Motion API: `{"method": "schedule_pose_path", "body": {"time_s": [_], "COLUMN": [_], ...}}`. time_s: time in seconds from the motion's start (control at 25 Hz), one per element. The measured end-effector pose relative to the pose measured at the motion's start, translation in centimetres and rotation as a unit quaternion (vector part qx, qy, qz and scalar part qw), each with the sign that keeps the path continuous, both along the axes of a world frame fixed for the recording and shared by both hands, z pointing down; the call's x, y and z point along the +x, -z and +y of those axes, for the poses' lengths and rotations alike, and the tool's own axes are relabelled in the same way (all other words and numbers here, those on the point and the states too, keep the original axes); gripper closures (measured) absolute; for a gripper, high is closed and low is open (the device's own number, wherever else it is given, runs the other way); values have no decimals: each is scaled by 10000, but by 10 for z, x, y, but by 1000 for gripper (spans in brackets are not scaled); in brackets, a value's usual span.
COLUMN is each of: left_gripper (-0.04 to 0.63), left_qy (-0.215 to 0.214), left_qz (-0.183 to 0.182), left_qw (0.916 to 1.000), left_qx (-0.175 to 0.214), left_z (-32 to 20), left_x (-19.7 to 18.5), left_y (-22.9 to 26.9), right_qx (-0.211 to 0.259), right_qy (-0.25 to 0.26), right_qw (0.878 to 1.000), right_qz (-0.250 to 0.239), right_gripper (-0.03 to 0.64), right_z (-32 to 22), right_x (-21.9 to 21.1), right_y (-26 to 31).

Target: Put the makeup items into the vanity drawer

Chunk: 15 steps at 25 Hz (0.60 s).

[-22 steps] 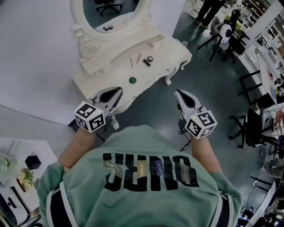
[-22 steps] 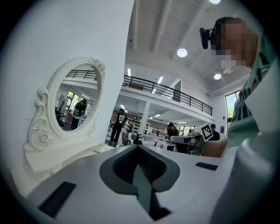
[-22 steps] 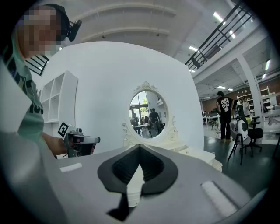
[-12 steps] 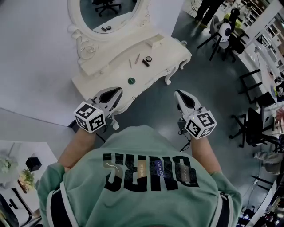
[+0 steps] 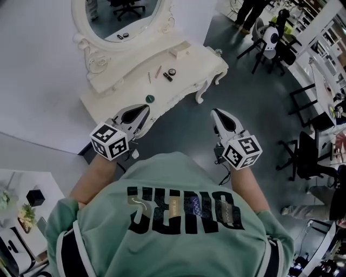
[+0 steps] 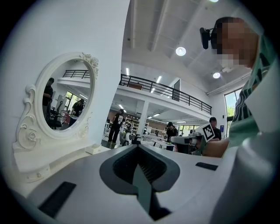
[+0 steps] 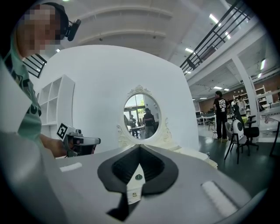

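The white vanity [image 5: 189,65] stands ahead of me under its oval mirror [image 5: 121,16]. On its top lie a green round item [image 5: 150,99], two thin pencils [image 5: 150,77], a round compact [image 5: 172,71] and a dark lipstick [image 5: 168,77]. No drawer shows open. My left gripper [image 5: 145,110] is shut and empty, its tip just short of the vanity's front edge. My right gripper [image 5: 215,112] is shut and empty over the dark floor, to the right of the vanity. The right gripper view shows the mirror [image 7: 141,116] far ahead.
A small white box [image 5: 180,52] sits at the back of the vanity top. Office chairs [image 5: 305,154] and a white machine [image 5: 273,38] stand to the right, with a person [image 5: 251,11] beyond. A low white shelf [image 5: 21,200] with a plant is at my left.
The vanity has slid a little up and left in the head view. Both grippers stay shut and keep nearly the same places.
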<state>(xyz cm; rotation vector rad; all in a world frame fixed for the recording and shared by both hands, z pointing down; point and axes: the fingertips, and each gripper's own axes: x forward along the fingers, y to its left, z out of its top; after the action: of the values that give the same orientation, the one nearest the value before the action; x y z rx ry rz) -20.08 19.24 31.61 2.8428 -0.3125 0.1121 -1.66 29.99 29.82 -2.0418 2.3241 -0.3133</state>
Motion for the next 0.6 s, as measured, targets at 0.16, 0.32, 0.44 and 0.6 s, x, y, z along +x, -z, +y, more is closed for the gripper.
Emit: {"method": "schedule_pose_path", "body": {"time_s": [0.16,0.32,0.44,0.6], "left_gripper": [591,591,591,591], "left_qy": [-32,-67,-116,-274], "left_qz": [66,38,-36,-53], "left_qw": [10000,9999,9999,9995], "left_qx": [-36,-96,-102,-172], "left_z": [16,16,-4,-55], "left_x": [33,64,83,113], "left_y": [-1,-7,-14,-26], "right_qx": [-14,-23,-52,-11], "right_qy": [89,177,192,88], "right_qw": [10000,9998,9998,9999], "right_qz": [26,-10,-73,-136], "right_gripper": [607,607,607,607], "right_z": [12,9,-10,-59], "right_x": [22,42,59,85], "right_y": [-1,-7,-16,-24]}}
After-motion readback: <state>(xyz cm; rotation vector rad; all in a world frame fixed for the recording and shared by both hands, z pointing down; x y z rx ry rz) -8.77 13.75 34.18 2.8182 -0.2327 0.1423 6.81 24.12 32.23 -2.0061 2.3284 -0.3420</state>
